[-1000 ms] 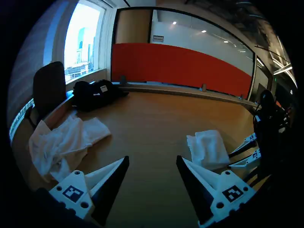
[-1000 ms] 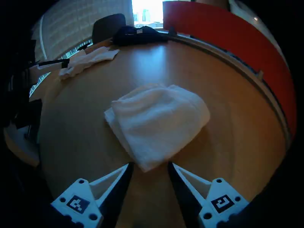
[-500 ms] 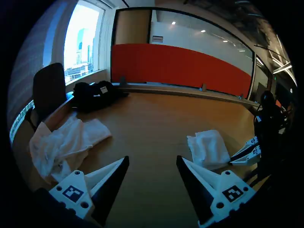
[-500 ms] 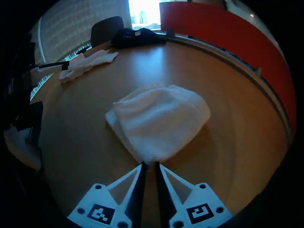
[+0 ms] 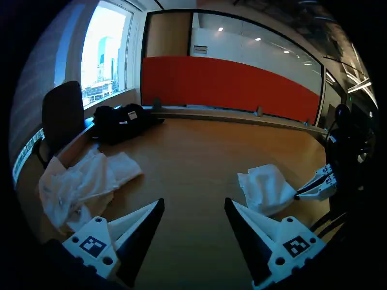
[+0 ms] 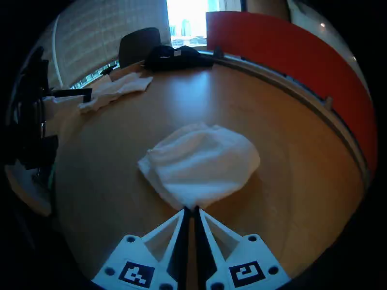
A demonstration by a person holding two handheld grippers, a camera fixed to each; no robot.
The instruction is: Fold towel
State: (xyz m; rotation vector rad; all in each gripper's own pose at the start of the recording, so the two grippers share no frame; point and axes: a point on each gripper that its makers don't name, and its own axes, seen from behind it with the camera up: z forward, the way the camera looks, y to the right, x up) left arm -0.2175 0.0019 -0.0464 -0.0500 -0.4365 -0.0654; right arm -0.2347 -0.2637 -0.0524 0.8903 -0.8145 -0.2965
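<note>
A folded white towel (image 6: 200, 164) lies on the wooden table (image 6: 271, 145); my right gripper (image 6: 192, 210) is shut on its near corner, which lifts slightly. In the left gripper view the same folded towel (image 5: 263, 186) sits at the right, with the right gripper (image 5: 297, 192) pinching its edge. My left gripper (image 5: 193, 205) hovers open over bare table (image 5: 193, 154), nothing between its fingers. A heap of loose white towels (image 5: 82, 186) lies at the left of that view.
A black bag (image 5: 121, 121) rests at the table's far corner beside a dark chair (image 5: 60, 116). The loose towels (image 6: 113, 89) and bag (image 6: 174, 55) lie far off in the right gripper view. A red wall panel (image 5: 232, 84) runs behind the table.
My right gripper closed from open onto the folded towel's near corner and raised it a little, bunching the towel. The left gripper stayed open and nearly still.
</note>
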